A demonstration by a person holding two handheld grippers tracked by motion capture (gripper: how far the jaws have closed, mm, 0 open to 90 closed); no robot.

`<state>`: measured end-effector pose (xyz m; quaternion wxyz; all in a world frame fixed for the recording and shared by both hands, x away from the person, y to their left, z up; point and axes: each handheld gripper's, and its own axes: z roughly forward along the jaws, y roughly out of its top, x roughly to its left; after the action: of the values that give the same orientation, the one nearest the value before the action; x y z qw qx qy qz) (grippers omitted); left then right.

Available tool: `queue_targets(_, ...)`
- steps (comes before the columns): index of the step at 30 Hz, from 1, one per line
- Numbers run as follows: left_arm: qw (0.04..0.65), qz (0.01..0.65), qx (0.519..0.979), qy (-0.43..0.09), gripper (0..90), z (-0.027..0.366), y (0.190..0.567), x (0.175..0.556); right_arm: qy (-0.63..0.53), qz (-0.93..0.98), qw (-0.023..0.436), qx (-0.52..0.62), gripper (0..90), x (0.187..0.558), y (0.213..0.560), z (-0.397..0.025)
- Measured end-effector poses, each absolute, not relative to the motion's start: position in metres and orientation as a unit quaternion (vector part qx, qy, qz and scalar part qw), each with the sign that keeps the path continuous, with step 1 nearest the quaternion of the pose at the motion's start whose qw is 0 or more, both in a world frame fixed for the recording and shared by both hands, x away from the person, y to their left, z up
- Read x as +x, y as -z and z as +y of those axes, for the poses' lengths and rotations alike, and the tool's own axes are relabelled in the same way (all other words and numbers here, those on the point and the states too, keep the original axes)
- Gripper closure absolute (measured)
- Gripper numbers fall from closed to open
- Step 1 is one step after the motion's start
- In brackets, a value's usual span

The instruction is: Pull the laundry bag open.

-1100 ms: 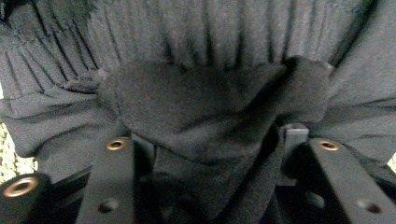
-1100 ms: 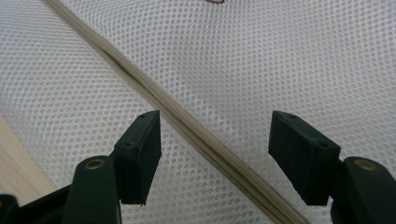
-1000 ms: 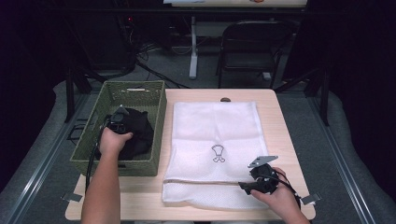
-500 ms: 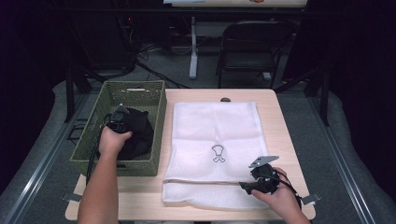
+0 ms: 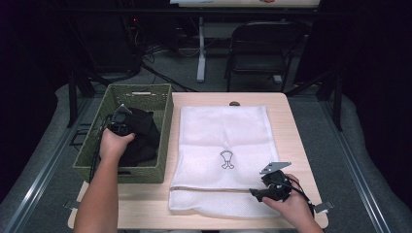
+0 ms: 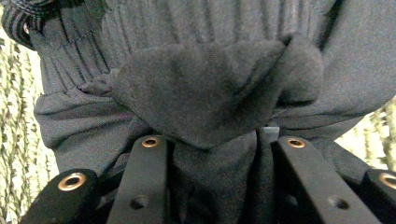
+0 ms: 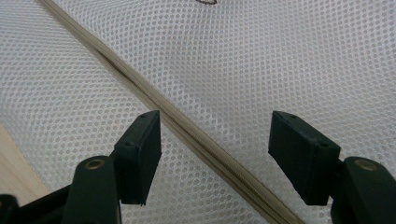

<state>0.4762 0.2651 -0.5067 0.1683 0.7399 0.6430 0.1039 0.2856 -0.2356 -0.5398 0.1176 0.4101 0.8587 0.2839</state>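
A black garment (image 5: 143,133) lies bunched in the green woven basket (image 5: 141,88) at the table's left. My left gripper (image 5: 119,121) is pushed down into it. In the left gripper view its jaws stand apart, and a fold of the dark knit garment (image 6: 210,93) bulges between them at the left gripper (image 6: 219,140). A white mesh laundry bag (image 5: 223,136) lies flat in the middle of the table. My right gripper (image 5: 253,193) hovers open at its near right corner, and in the right gripper view the right gripper (image 7: 215,140) straddles the bag's zipper (image 7: 187,135).
The wooden table (image 5: 291,126) has bare strips along its right side and front edge. The basket's wall stands close against the bag's left edge. A small dark knob (image 5: 234,103) sits at the table's far edge. A folding chair (image 5: 257,48) stands beyond the table.
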Motion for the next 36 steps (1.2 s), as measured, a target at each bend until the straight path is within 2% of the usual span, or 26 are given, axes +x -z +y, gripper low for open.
queue_targets(22, 0.193, 0.633, 0.737, -0.135, 67.4, 0.273, 0.454, 0.471, -0.285, 0.865, 0.141, 0.388, 35.1, 0.285, 0.538, -0.232)
queue_targets(36, 0.198, 0.623, 0.745, -0.134, 67.3, 0.267, 0.433, 0.466, -0.293, 0.868, 0.130, 0.378, 45.1, 0.282, 0.541, -0.227)
